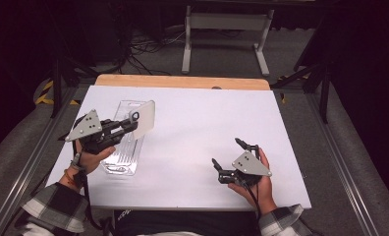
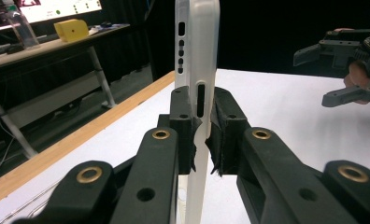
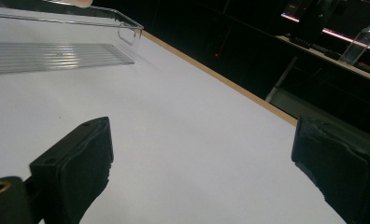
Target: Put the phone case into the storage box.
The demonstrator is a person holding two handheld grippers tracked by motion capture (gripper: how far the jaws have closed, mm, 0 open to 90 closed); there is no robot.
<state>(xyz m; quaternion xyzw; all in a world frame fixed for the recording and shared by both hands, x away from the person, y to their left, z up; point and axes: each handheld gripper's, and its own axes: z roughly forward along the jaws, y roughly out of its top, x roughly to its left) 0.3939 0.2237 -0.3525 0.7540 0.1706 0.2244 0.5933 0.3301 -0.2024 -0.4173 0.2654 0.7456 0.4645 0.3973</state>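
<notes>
Translucent phone case point(image 1: 144, 118) pinched upright by left gripper point(image 1: 131, 121) fingers — over clear tray point(image 1: 125, 147), right gripper point(image 1: 228, 158) fingers spread wide — holding nothing

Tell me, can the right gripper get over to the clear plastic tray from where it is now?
Probably yes. The right gripper is open, holds nothing, and bare white table lies between it and the clear tray. The left gripper, holding a phone case above the tray, could crowd it.
</notes>
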